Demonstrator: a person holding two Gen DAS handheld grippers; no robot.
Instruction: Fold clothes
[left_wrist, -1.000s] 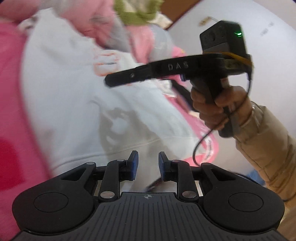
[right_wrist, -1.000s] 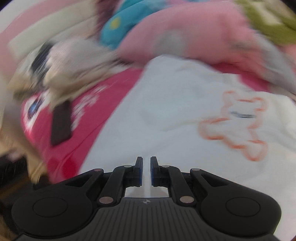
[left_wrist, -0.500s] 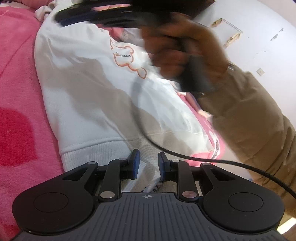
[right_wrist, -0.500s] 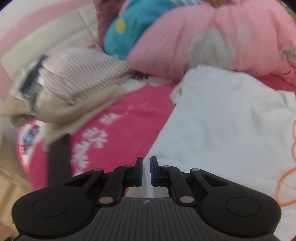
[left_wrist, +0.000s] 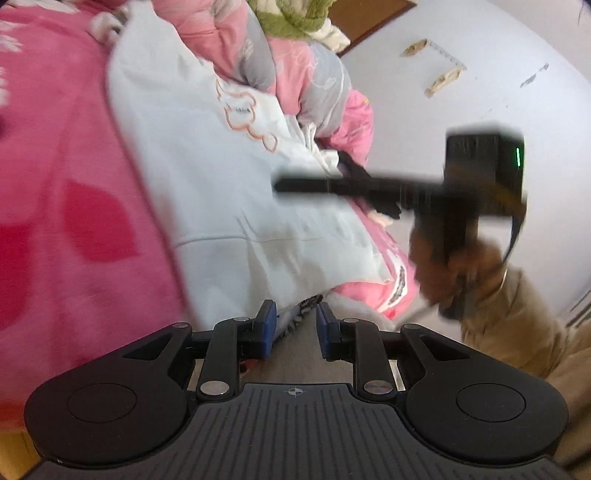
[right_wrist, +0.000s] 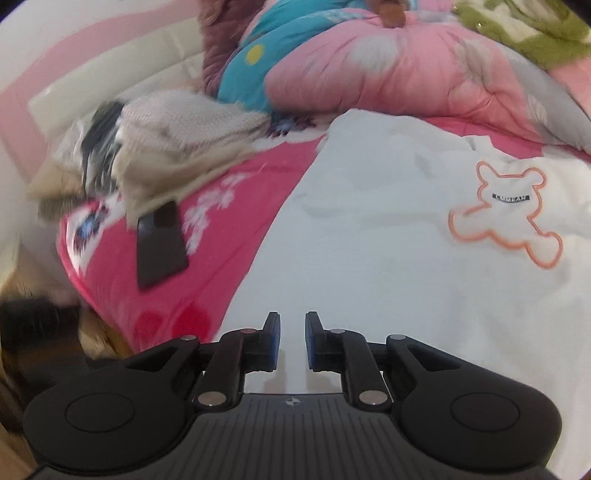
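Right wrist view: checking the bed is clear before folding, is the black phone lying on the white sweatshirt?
No, the black phone lies on the pink blanket, beside the white sweatshirt.

pink blanket (right_wrist: 258, 206) | black phone (right_wrist: 160, 243) | pink quilt (right_wrist: 388, 70)

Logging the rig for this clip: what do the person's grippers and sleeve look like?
Each handheld gripper, left gripper and right gripper, is matte black plastic with a ribbed base, round side discs, silver pivot pins and blue fingertip pads. The right one carries a boxy black module with a green light and a dark cable. Tan padded sleeve.
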